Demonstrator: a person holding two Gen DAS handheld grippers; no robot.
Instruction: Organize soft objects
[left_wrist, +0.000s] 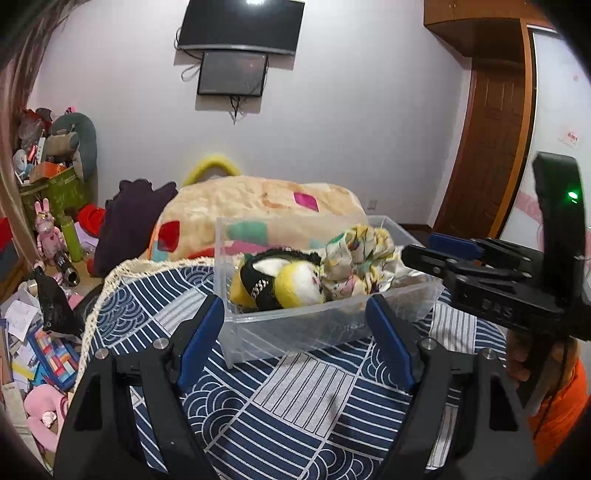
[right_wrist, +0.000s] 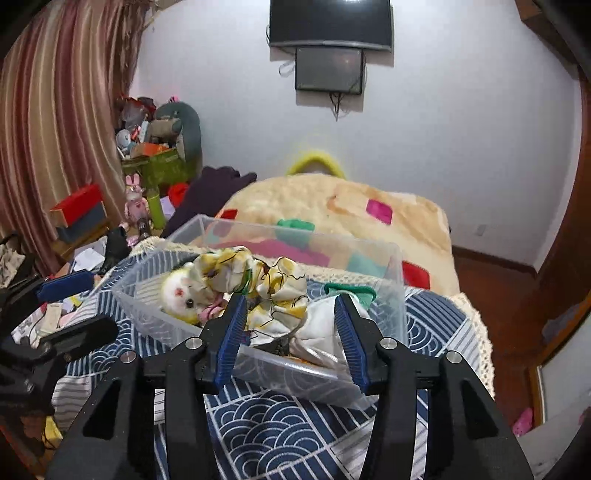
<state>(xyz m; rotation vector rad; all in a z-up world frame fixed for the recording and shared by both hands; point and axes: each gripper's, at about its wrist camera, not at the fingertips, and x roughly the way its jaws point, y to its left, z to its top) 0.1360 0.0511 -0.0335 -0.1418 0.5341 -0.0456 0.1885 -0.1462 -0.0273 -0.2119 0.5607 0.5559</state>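
A clear plastic box (left_wrist: 295, 325) stands on a table with a navy-and-white patterned cloth (left_wrist: 295, 387). In it lie a yellow-and-white plush toy (left_wrist: 284, 282) in a black outfit and a floral scrunchie (left_wrist: 354, 258). My left gripper (left_wrist: 295, 332) is open and empty, just in front of the box's near wall. My right gripper (right_wrist: 291, 325) is open, its fingers over the box's near end (right_wrist: 314, 384), above a white cloth with a green cuff (right_wrist: 325, 317). The plush (right_wrist: 184, 295) and scrunchie (right_wrist: 273, 284) show there too. The right gripper also appears in the left view (left_wrist: 436, 254).
A cream blanket with coloured patches (left_wrist: 266, 206) lies on the bed behind the table. Cluttered toys, boxes and papers (left_wrist: 44, 258) fill the floor at left. A wooden door (left_wrist: 491, 147) is at right. Screens hang on the wall (left_wrist: 236, 44).
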